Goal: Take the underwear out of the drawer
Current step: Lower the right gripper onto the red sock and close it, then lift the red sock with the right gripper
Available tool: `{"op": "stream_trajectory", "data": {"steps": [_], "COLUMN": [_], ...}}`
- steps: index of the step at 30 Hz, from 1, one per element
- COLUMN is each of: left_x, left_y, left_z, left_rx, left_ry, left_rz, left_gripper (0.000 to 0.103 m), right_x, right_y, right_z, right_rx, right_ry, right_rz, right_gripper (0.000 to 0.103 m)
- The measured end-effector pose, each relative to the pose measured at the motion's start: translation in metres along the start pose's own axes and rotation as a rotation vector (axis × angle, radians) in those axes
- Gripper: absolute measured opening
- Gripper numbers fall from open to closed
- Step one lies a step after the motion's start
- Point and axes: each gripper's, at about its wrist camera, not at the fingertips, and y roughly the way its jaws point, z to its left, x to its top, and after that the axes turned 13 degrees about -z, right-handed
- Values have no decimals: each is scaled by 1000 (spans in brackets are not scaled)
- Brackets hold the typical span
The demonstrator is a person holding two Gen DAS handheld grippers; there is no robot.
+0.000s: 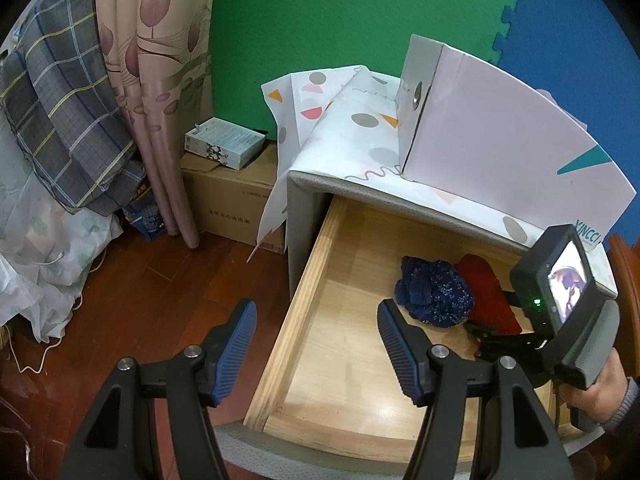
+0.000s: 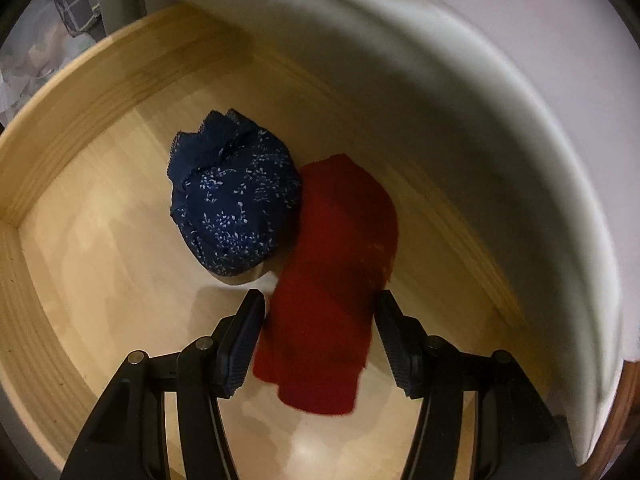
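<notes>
left wrist view: one wooden drawer [image 1: 320,264], pulled out of a grey padded cabinet [image 1: 304,200]. drawer holds two garments, both in the half nearer the cabinet opening, toward the drawer's right side. the rest of the drawer floor is bare pale wood.

item one: red underwear [image 2: 332,280], a plain knit-looking cloth, folded into a long strip running from the cabinet opening out toward the drawer front. item two: blue underwear [image 2: 236,200], dark navy with small white flower sprigs and a lace edge, bunched into a ball, touching the red piece along its left side.

cabinet top: patterned white cloth [image 1: 352,120] draped over it, hanging past the left edge; a white cardboard box [image 1: 500,136] stands on the cloth toward the right.

beside the cabinet, on the wooden floor [image 1: 160,292]: a brown carton [image 1: 236,196] with a small pale box [image 1: 224,142] on top, next to a leaf-print curtain [image 1: 156,80].

right gripper [image 2: 320,300]: down inside the drawer, jaws straddling the near end of the red underwear; whether the pads press on the cloth cannot be told. a hand [image 1: 600,392] holds its handle.

left gripper [image 1: 316,312]: jaws apart and empty, hovering over the drawer's left wall.
</notes>
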Motion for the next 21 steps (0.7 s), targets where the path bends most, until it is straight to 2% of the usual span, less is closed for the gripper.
{"op": "stream_trajectory", "data": {"steps": [5, 7, 11, 21], "left_x": [-1, -2, -1, -1], "left_y": [1, 0, 1, 0], "left_z": [-1, -1, -2, -2], "left_rx": [-1, -1, -1, -7], "left_ry": [4, 9, 11, 12], "left_rz": [3, 2, 2, 1], "left_gripper": [65, 65, 65, 65], "right_x": [3, 4, 2, -19], "right_y": [9, 9, 8, -4], "right_z": [4, 3, -2, -9], "right_rx": [7, 16, 52, 149], "right_ry": [-1, 3, 38, 89], "right_rz": [6, 0, 16, 153], "right_gripper": [54, 45, 39, 35]}}
